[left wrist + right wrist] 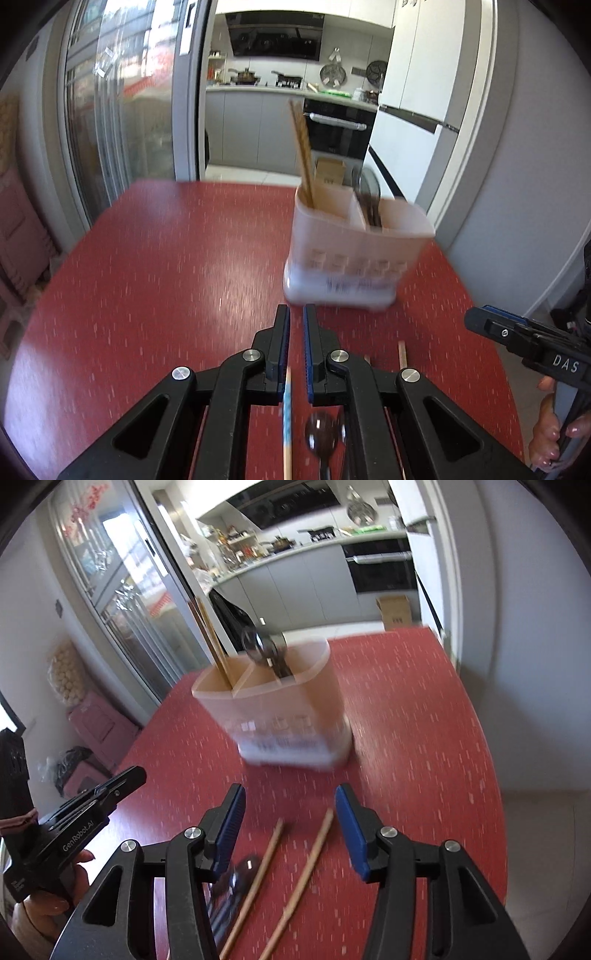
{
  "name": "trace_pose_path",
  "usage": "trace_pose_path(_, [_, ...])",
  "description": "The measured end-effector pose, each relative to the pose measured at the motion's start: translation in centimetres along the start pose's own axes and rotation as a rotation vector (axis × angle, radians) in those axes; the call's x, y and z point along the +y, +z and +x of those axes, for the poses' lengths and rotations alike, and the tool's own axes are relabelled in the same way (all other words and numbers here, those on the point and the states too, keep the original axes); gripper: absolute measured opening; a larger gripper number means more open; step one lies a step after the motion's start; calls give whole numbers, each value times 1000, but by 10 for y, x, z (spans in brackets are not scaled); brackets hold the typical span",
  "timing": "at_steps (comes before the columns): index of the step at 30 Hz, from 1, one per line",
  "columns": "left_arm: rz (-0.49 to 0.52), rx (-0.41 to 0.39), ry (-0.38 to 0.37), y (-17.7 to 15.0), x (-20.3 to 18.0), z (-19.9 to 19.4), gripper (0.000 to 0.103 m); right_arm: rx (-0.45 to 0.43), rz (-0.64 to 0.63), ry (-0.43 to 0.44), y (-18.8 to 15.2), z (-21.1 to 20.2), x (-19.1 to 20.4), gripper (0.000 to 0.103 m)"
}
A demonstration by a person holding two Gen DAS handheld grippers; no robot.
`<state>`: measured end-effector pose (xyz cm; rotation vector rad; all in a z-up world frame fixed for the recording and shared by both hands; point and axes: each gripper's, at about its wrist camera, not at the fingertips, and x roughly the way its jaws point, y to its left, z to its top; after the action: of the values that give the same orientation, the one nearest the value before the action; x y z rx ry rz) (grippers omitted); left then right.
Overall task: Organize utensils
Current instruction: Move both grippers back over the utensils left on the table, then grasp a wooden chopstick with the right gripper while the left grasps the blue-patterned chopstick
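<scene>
left gripper (296, 321) jaws nearly closed, empty; right gripper (290, 805) half open, empty. utensil holder (354, 251) mid-table, bare red table (147, 277) to its left. loose chopsticks (291, 878), spoon (321, 439) near front edge.

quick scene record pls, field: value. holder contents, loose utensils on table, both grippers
surface: red speckled table
holder: translucent utensil holder, upright, divided into compartments
holder contents: wooden chopsticks in one compartment; dark spoons in another
loose on table: two wooden chopsticks; dark spoon; chopstick with blue pattern
left gripper: jaws nearly together, nothing visibly pinched; patterned chopstick lies below them
right gripper: open, empty, above the two loose chopsticks
image quality: motion blur, fine detail unclear
</scene>
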<state>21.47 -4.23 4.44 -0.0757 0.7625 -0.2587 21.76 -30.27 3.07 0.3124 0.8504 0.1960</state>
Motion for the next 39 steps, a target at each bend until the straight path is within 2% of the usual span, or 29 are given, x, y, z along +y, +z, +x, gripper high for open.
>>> trace_pose_path(1, [-8,9,-2,-8,3,-2,37,15,8,-3,-7,-1,-1,55])
trace_pose_path(3, [-28,40,-3,-23,11,-3,103,42,19,-10,-19,-2,-2,59])
trace_pose_path(5, [-60,30,3,-38,19,-6,103,64,28,-16,-32,-3,-2,60])
trace_pose_path(7, [-62,56,2,-48,23,-2,103,90,37,-25,-44,-3,-2,63])
trace_pose_path(15, [-17,198,81,-85,36,24,103,216,71,-74,-67,14,0,65])
trace_pose_path(21, [9,286,70,-94,41,47,103,306,145,-88,-68,30,-9,65])
trace_pose_path(25, [17,326,32,-98,38,57,103,353,156,-113,-68,40,-11,65])
trace_pose_path(28, [39,356,39,-98,34,67,103,389,153,-126,-63,52,-9,64])
trace_pose_path(39, [132,406,62,-90,24,90,103,456,139,-222,-47,85,5,46])
